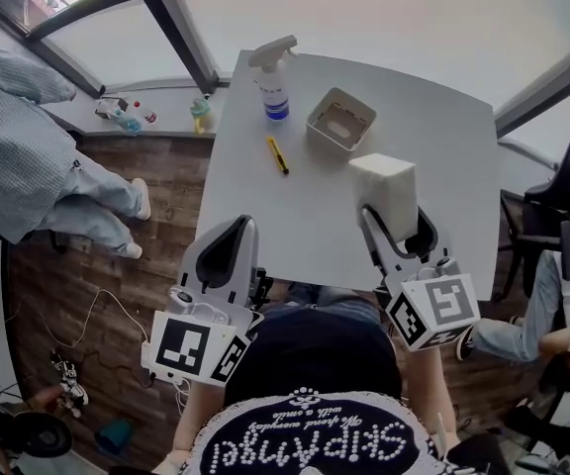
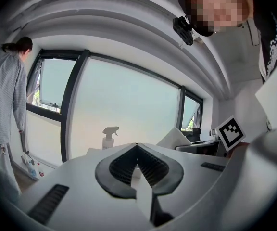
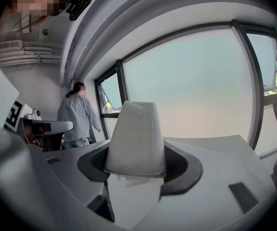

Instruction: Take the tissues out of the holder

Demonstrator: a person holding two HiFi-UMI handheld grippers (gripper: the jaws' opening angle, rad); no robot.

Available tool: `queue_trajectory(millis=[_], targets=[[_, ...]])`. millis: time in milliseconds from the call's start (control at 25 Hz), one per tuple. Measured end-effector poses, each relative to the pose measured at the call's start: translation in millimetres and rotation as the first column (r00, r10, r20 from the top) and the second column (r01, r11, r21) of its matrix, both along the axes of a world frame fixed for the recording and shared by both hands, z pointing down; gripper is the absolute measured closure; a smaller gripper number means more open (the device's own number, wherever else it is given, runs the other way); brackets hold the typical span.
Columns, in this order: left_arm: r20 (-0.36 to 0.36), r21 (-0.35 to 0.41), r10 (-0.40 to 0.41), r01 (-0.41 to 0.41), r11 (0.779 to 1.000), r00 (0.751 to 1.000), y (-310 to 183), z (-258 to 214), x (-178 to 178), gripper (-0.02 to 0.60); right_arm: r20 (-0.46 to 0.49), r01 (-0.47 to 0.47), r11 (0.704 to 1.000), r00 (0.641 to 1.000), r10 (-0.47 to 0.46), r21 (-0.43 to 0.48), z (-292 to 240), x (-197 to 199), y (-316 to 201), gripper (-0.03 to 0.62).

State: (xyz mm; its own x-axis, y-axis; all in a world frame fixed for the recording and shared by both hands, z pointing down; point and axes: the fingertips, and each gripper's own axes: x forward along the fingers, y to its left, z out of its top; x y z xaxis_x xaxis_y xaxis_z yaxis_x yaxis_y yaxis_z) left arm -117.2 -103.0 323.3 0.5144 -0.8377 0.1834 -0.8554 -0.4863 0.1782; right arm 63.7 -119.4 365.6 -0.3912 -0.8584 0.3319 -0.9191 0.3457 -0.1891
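My right gripper [image 1: 396, 228] is shut on a white block of tissues [image 1: 384, 192], held upright above the near right part of the grey table [image 1: 265, 216]. In the right gripper view the tissues [image 3: 136, 136] fill the space between the jaws of the right gripper [image 3: 136, 163]. The beige holder [image 1: 359, 107] sits farther back on the table, apart from the tissues. My left gripper [image 1: 237, 228] hovers at the table's near edge, shut with nothing in it. Its tips meet in the left gripper view [image 2: 137, 145], where the tissues [image 2: 177, 137] show to the right.
A spray bottle [image 1: 271, 77] stands at the table's far edge, and a yellow utility knife [image 1: 278, 154] lies left of the holder. A person in grey [image 1: 28, 156] stands by the windows at left. A black chair [image 1: 562, 196] and a seated person [image 1: 562, 315] are at right.
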Motion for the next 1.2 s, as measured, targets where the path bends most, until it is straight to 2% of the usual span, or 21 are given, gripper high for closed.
queue_trajectory(millis=[200, 560, 760, 1200], targets=[[0.02, 0.003, 0.014, -0.014, 1.0, 1.0, 9, -3, -1, 0.58, -0.001, 0.03, 1.0, 1.0, -0.03, -0.008, 4, -7, 13, 0.322], [0.015, -0.021, 0.012, -0.012, 1.0, 1.0, 21, 2, -6, 0.58, -0.01, 0.079, 0.997, 0.997, -0.079, -0.027, 14, -17, 37, 0.322], [0.039, -0.023, -0.001, 0.002, 1.0, 0.999, 25, 5, -10, 0.58, -0.013, 0.086, 0.996, 0.996, -0.086, -0.031, 17, -19, 47, 0.322], [0.022, -0.024, 0.002, -0.002, 1.0, 1.0, 31, 6, -10, 0.58, -0.007, 0.088, 0.995, 0.996, -0.089, -0.049, 23, -24, 64, 0.322]])
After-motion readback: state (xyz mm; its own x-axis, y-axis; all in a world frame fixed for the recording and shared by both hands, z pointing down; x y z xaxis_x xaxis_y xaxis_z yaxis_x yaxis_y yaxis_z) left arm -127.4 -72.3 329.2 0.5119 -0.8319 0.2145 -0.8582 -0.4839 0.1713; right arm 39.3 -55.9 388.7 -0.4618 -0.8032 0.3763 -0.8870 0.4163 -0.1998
